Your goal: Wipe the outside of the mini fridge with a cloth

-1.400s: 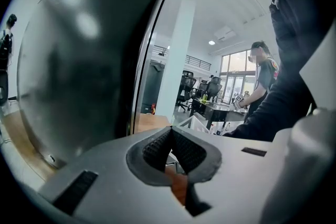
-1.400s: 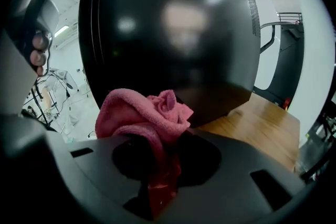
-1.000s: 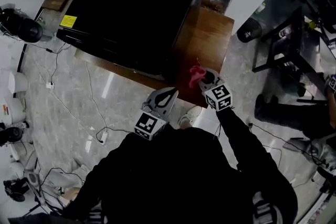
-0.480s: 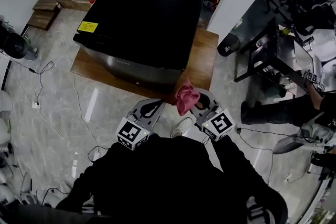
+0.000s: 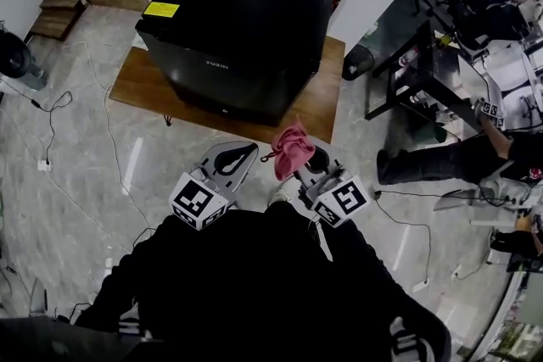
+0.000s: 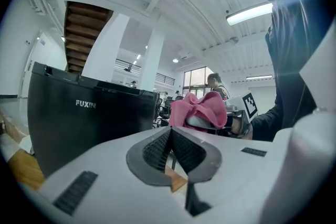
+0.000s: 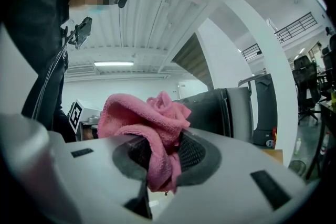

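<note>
Holding the pink cloth [image 5: 291,150] pinched between its jaws, the right gripper [image 5: 302,164] hovers near the mini fridge [image 5: 246,21], w/ the cloth apart from its front face. Wiping looks not yet begun: top, front & sides are all left to do, by my read. The left gripper [image 5: 240,153] has its jaws closed together on nothing, tips just beside the cloth. Fridge is boxy, black, w/ hard flat panels, a small logo on the front & a yellow sticker on top. It sits on a low wooden board [image 5: 140,80] over a glossy pale floor [image 5: 76,174]. Cloth is soft, fuzzy, crumpled into a loose rosette.
</note>
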